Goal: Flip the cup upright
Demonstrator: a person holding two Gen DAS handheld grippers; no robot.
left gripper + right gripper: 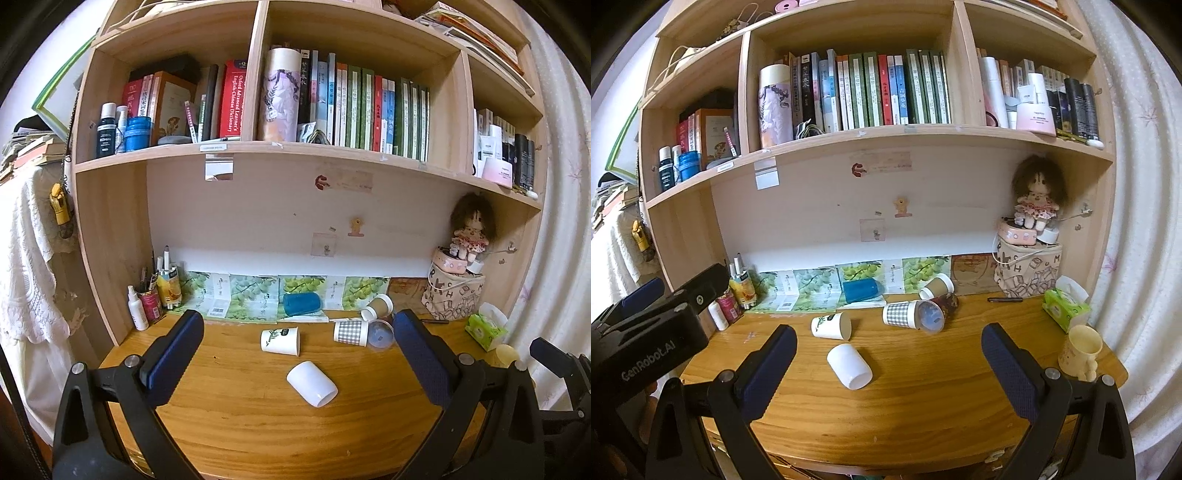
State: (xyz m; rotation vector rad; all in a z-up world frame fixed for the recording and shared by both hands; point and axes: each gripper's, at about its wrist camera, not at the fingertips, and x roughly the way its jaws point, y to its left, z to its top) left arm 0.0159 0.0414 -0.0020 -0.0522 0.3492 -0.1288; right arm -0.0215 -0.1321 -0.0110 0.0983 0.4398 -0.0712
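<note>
Between the spread, empty fingers of the left gripper (297, 354), slightly ahead: white cup (312, 384), on its side on the wooden desk (258, 424), long axis diagonal, closed base far-left, open mouth near-right. Right gripper (888, 363): equally wide, empty; same cup lies left of its centre line. Left gripper judged the nearer. Beyond: further tipped paper cups, unclaimed.
</note>
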